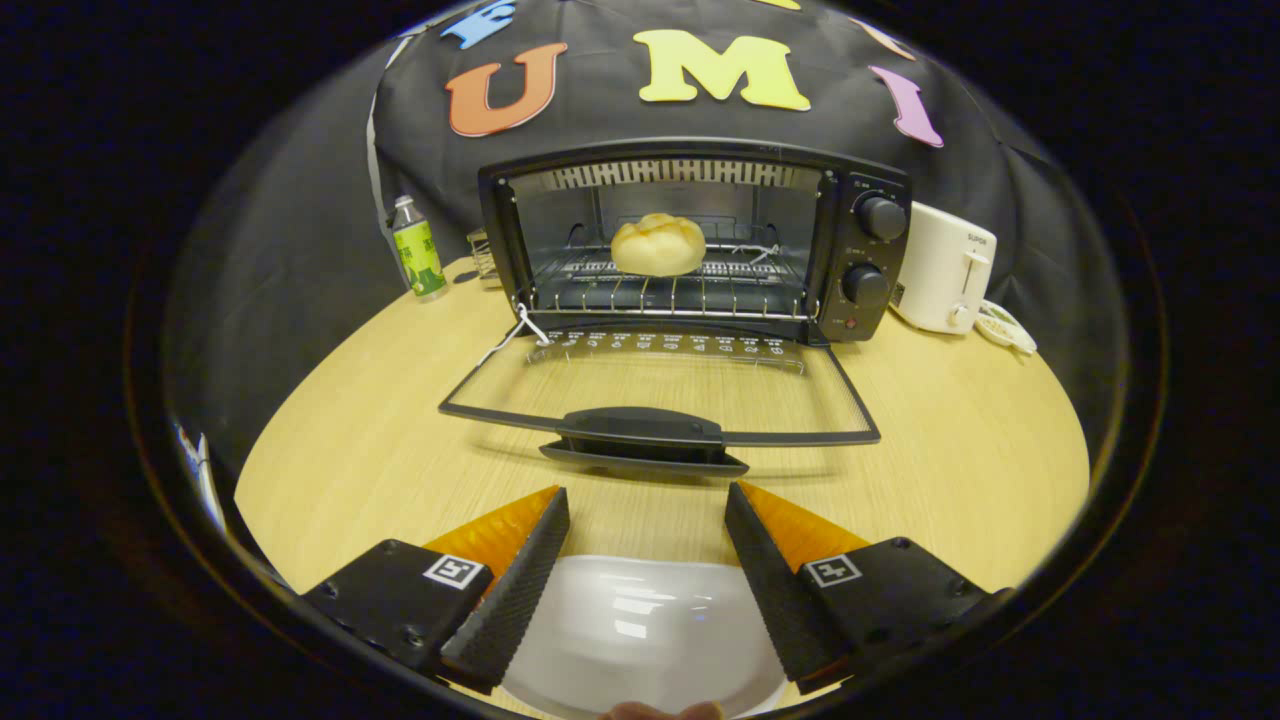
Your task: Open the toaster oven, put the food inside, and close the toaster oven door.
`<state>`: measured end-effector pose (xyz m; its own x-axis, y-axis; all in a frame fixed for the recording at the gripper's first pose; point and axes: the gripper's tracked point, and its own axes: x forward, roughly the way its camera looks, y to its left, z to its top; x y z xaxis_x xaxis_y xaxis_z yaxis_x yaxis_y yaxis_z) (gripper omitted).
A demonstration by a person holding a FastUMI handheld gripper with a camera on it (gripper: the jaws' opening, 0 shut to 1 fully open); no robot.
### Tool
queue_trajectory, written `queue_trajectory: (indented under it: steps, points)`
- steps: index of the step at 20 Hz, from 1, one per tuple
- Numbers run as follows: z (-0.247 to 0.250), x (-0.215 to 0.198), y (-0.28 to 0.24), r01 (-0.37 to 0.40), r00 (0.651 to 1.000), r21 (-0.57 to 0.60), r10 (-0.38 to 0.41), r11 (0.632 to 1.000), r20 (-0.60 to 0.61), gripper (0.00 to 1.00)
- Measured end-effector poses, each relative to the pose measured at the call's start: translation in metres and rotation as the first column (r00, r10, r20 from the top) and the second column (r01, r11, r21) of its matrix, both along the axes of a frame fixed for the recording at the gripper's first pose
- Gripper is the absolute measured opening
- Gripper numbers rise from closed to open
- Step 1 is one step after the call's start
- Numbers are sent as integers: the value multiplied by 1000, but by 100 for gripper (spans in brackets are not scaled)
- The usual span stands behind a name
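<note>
A white plate (640, 640) is seen nearest the camera, lying on the table (950, 460) beneath and between the gripper's fingers, with a fingertip of a person (660, 711) just visible at its near rim. The gripper (648, 500) is held spread wide, nothing being pinched between its two fingers, which hang above the plate and point toward the oven

The wooden table is spread across the whole lower scene. At its far side the toaster oven (700, 240) is set, backed by the booth wall. Its glass door (660, 385) is folded fully down, lying flat over the table toward the gripper, and the dark handle (645, 430) at the door's front edge is found just ahead of the fingertips. A white string (520, 325) is seen at the door's left hinge corner. Inside the oven, a pale round bun (657, 244) is placed on the wire rack (680, 285), near the middle. Two round knobs (872, 250) are stacked on the oven's right panel

A white toaster (945, 268) is stood just right of the oven. A small bottle with a green label (417, 250) is stood upright to the oven's left
</note>
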<state>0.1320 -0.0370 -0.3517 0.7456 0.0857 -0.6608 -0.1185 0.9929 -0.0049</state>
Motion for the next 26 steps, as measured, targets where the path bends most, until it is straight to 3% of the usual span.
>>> queue_trajectory:
  steps: [5,10,14,17,21,26]
  points:
    - [-12,3,1,13,999,-52,-16,999,-52,100]
    - [-2,8,5,60,998,37,-59,998,-25,100]
    - [31,8,7,43,994,15,-45,999,98,100]
    - [83,30,18,2,953,-47,12,999,304,100]
    - [120,41,21,-6,913,10,1,1000,408,100]
    - [157,24,11,27,864,8,-27,1000,503,100]
